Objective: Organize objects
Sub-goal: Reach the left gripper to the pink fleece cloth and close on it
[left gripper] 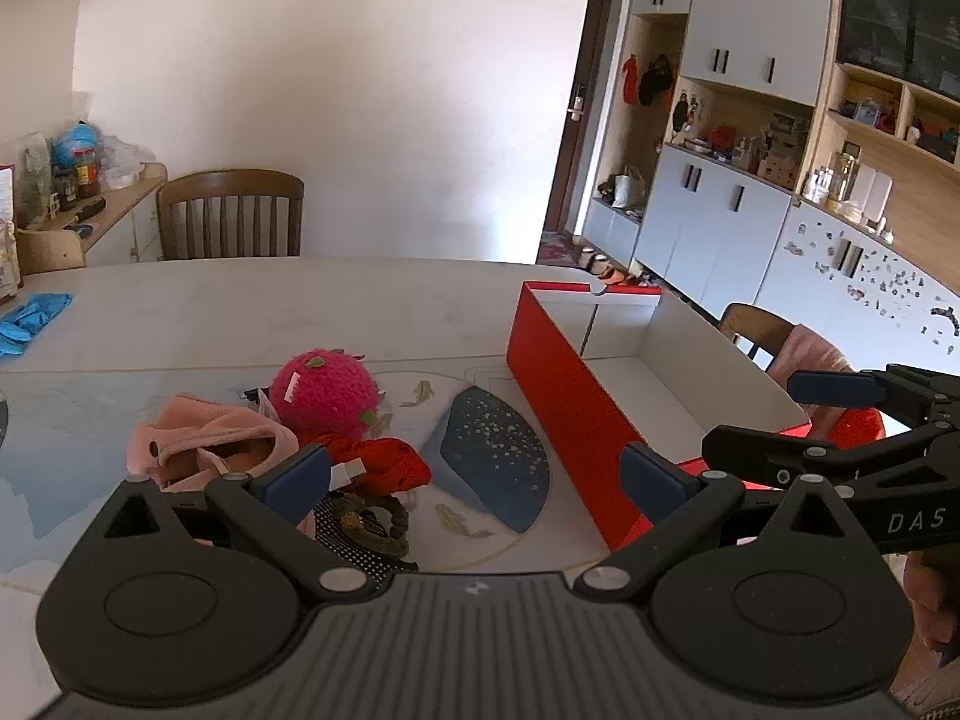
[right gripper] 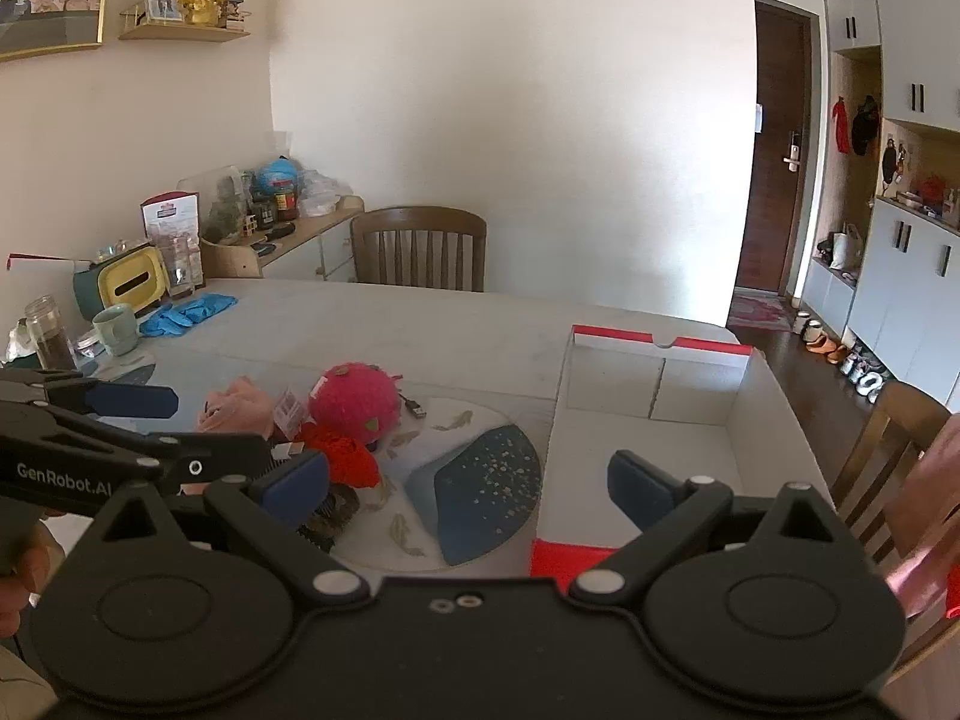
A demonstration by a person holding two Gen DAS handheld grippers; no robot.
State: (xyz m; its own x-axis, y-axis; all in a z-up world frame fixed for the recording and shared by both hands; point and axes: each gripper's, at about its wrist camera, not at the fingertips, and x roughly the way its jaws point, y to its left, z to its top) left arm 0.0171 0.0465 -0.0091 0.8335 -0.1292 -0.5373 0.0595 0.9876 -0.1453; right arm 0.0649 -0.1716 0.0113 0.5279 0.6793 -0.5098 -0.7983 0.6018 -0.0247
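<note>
A small pile lies on the table left of centre: a fuzzy pink ball toy (left gripper: 324, 393) (right gripper: 354, 402), a pink cloth (left gripper: 204, 438) (right gripper: 237, 411), a red knit piece (left gripper: 384, 462) (right gripper: 339, 453) and a dark bead bracelet (left gripper: 372, 522) on black mesh. To the right stands an open red-and-white box (left gripper: 570, 420) (right gripper: 660, 342) with nothing visible inside. My left gripper (left gripper: 474, 480) (right gripper: 192, 426) hovers open above the near side of the pile. My right gripper (right gripper: 471, 486) (left gripper: 780, 420) is open beside the box's near left corner. Neither holds anything.
Blue gloves (right gripper: 189, 312), a green mug (right gripper: 114, 330), a jar (right gripper: 51, 333) and a tissue box (right gripper: 129, 285) crowd the table's far left. A wooden chair (left gripper: 231, 213) stands behind the table, another (left gripper: 753, 330) at its right. Cabinets line the right wall.
</note>
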